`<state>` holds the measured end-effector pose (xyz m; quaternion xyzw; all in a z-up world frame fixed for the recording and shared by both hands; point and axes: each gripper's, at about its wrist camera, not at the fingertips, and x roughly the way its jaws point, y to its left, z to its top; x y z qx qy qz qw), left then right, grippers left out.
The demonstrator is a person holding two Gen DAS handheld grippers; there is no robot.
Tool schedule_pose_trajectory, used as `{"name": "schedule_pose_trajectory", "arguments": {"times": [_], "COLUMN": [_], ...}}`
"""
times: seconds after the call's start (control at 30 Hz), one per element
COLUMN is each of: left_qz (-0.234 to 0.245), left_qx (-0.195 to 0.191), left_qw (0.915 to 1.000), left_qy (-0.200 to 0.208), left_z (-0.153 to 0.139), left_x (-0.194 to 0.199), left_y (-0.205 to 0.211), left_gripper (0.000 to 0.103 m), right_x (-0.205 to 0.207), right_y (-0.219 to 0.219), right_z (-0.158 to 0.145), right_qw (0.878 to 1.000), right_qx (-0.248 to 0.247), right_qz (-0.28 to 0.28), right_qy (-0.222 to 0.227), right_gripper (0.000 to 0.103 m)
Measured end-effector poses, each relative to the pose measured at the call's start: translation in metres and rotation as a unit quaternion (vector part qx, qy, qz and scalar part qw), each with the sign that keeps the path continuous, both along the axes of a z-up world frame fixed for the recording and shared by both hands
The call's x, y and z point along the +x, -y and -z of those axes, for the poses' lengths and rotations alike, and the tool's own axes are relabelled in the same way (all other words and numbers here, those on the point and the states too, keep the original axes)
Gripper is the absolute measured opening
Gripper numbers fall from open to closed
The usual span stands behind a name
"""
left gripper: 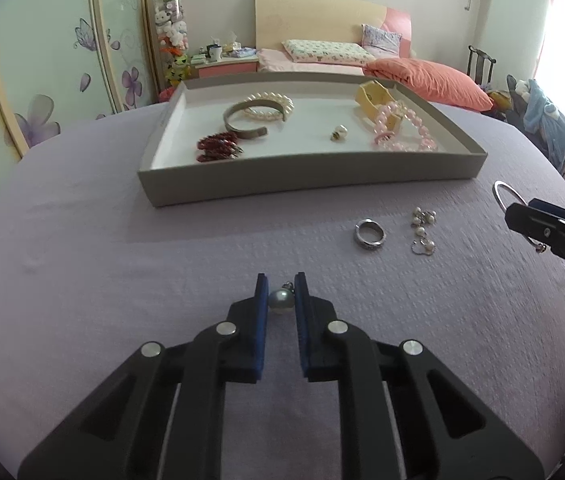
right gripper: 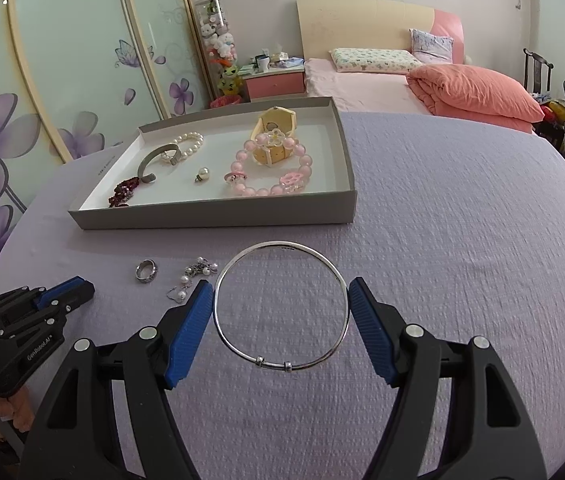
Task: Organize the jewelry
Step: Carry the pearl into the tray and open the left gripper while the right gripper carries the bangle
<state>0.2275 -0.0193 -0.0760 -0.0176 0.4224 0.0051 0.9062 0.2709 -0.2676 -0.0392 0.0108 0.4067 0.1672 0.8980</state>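
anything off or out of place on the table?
Nothing damaged or spilled. Only leftovers outside the tray: a silver ring and a pearl chain piece loose on the cloth. The left claw is shut on a pearl pendant; the right claw spans a silver bangle.

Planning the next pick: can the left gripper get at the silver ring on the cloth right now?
Probably not yet: the left gripper is shut on a pearl pendant. Otherwise the silver ring lies open on the purple cloth, nothing covering it.
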Motion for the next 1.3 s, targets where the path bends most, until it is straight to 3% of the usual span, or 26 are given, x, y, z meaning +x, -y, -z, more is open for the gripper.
{"name": "schedule_pose_trajectory", "arguments": {"times": [0.43,0.73,1.0,1.3], "left_qz": [-0.042,-0.040,-0.033,-0.043], "left_qx": [-0.010,-0.013,-0.034,-0.013], "left_qw": [0.9983,0.9979,0.9962,0.9957], "left_qy": [0.038,0.049,0.074,0.081], "left_z": [-0.035,-0.048,-0.074,-0.071], "left_x": [-0.008,-0.001,0.055,0.119], "left_y": [-0.039,-0.041,-0.040,-0.037], "left_gripper": [0.013,0.013,0.013,0.013], "right_x": [-0.007,-0.004,0.025,0.070], "right_y": [-0.013,-0.018,-0.022,-0.033], "right_z": [-0.017,-0.028,-0.057,-0.063], "right_qw": [1.000,0.999,0.997,0.996], "right_qx": [0.001,0.000,0.004,-0.001], "right_qz": [-0.014,-0.019,-0.014,-0.013], "right_qy": [0.023,0.035,0.073,0.088], "right_gripper": [0.071,0.071,0.071,0.071]}}
